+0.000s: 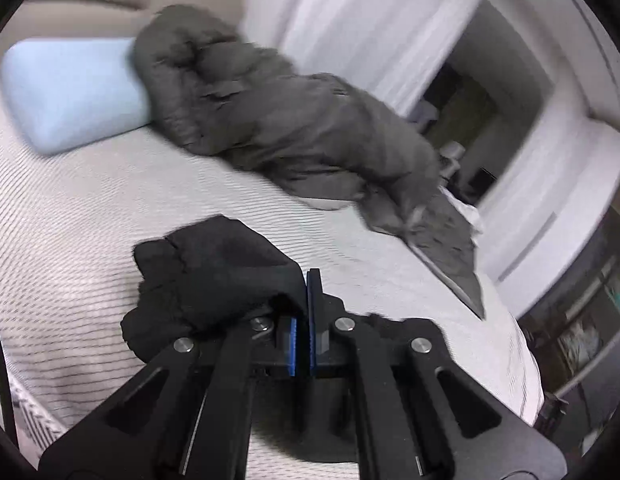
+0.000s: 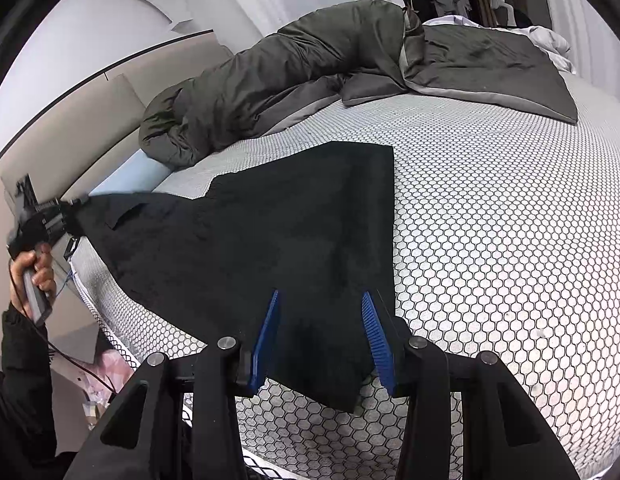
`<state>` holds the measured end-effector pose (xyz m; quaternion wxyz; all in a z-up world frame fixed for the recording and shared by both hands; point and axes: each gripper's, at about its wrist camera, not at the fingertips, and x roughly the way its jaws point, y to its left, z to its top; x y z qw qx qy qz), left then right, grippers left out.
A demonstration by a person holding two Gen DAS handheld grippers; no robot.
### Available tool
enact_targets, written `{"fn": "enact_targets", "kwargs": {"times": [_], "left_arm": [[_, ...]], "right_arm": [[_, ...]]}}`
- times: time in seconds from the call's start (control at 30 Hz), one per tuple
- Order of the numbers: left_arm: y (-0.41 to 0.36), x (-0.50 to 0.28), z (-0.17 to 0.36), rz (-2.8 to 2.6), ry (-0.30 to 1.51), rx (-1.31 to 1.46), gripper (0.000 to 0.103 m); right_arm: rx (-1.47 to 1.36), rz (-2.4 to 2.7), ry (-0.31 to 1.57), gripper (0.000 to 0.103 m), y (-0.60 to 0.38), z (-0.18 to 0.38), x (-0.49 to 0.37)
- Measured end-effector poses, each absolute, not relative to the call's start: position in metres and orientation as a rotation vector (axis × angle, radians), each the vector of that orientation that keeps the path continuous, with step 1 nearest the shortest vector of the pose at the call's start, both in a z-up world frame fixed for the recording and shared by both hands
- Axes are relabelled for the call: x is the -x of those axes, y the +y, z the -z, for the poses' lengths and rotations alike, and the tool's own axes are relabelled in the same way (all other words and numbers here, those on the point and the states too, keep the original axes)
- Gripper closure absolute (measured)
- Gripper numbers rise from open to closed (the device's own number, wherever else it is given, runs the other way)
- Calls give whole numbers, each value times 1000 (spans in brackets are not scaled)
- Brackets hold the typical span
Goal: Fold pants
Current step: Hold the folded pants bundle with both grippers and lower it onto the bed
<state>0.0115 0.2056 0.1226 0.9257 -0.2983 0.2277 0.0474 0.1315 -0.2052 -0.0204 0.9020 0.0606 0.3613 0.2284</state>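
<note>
Left gripper clamped tight on a bunched corner of the black pants, rest spread on the mattress ahead of the right gripper, jaws apart w/ cloth lying loose between

Left gripper clamped, right gripper parted (fingers apart).
</note>
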Motion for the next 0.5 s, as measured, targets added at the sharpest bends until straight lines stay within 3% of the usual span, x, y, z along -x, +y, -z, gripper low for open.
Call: {"fn": "enact_targets", "kwargs": {"times": [0.2, 0.3, 0.43, 0.5], "left_arm": [[103, -59, -163, 132, 467, 522, 102], [23, -81, -158, 307, 532, 472, 102], [-74, -100, -115, 472, 749, 315, 84], [-85, -96, -91, 460, 840, 300, 83]], "right_arm": [[-130, -437, 751, 60, -217, 19, -128], [-137, -413, 744, 60, -227, 17, -123], [-153, -369, 756, 59, -243, 18, -120], [-155, -346, 767, 59, -249, 19, -119]]}}
